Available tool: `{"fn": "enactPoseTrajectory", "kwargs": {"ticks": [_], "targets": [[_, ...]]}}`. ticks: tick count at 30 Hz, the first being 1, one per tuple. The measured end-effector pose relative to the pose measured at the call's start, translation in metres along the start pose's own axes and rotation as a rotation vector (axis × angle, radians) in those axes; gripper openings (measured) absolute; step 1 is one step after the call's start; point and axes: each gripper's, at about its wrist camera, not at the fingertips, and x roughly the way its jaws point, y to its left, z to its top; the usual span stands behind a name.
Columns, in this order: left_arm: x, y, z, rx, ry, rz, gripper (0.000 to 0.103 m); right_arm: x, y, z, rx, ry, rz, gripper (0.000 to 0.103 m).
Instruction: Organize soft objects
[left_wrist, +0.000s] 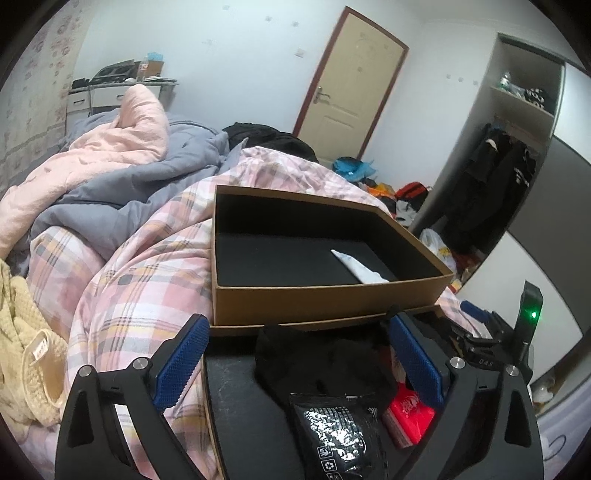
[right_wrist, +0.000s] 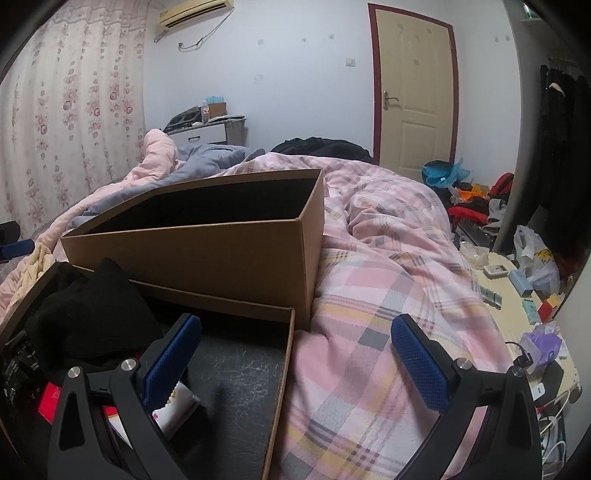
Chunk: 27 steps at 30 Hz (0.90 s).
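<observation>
Cardboard box (left_wrist: 325, 299) open on the pink checked blanket (left_wrist: 147, 266), black inside, with one small white tube (left_wrist: 360, 267) lying near its right front corner. In front of it, shallow lid (right_wrist: 273, 387) holding a black cloth (left_wrist: 317, 362), a silver-black packet (left_wrist: 340, 435) and a red pack (left_wrist: 406, 417) close together. Left gripper (left_wrist: 299, 358) with jaws wide, standing on both sides of the black cloth without pressing it; right gripper (right_wrist: 295, 354) also wide and holding nothing, one finger over the lid, the other over the blanket.

"D4S" is printed on the right gripper (left_wrist: 484, 360)
</observation>
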Motion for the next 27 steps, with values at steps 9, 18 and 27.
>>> {"fn": "enactPoseTrajectory", "kwargs": {"ticks": [9, 18, 27], "targets": [[0.006, 0.002, -0.001, 0.007, 0.043, 0.007, 0.097, 0.001, 0.000, 0.000, 0.004, 0.000, 0.002, 0.102], [0.014, 0.010, -0.005, -0.023, 0.079, 0.029, 0.097, 0.001, 0.000, 0.000, 0.007, -0.002, 0.003, 0.102], [0.035, -0.008, -0.017, 0.035, 0.179, 0.037, 0.097, 0.001, 0.000, 0.000, 0.007, -0.002, 0.004, 0.102]]}}
